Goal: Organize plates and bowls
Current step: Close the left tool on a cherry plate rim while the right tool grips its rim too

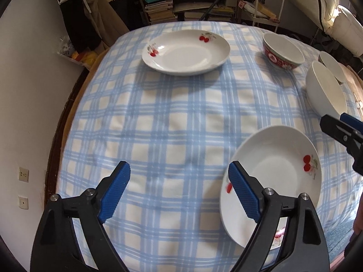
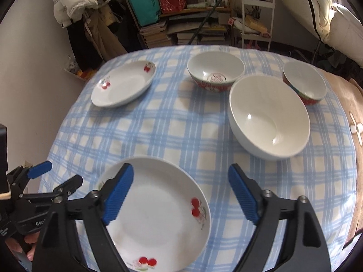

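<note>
Two white plates with red cherry prints lie on the blue checked tablecloth: a near plate (image 1: 274, 176) (image 2: 158, 213) and a far plate (image 1: 186, 52) (image 2: 123, 83). A large white bowl (image 2: 270, 117) (image 1: 326, 90) and two red-patterned bowls (image 2: 215, 72) (image 2: 305, 82) stand at the back right. My left gripper (image 1: 179, 190) is open and empty above the cloth, left of the near plate. My right gripper (image 2: 181, 192) is open and empty, hovering above the near plate's far right rim. The left gripper also shows in the right wrist view (image 2: 56, 174).
The tablecloth (image 1: 170, 124) covers a round table with a brown edge (image 2: 354, 104) at the right. A wall stands close on the left. Shelves of books (image 2: 158, 34), hanging coats and a white cart (image 2: 256, 18) lie beyond the far edge.
</note>
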`<act>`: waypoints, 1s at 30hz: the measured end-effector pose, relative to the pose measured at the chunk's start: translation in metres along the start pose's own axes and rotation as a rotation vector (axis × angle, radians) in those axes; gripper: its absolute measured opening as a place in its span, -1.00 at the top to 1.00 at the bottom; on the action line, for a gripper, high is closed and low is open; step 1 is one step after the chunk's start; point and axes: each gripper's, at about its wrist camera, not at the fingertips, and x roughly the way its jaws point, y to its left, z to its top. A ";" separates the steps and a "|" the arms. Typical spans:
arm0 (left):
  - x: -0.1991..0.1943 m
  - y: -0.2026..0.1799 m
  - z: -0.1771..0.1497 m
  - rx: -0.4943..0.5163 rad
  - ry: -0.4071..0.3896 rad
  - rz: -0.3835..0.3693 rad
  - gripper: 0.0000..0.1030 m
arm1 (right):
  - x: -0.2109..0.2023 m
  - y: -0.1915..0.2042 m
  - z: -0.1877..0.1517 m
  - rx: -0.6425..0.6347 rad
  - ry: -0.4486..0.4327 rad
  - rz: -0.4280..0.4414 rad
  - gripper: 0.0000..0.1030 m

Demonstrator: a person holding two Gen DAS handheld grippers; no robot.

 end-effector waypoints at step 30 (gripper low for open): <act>0.050 0.096 0.139 -0.129 -0.116 0.041 -0.73 | 0.066 0.052 0.153 -0.178 -0.011 0.096 -0.85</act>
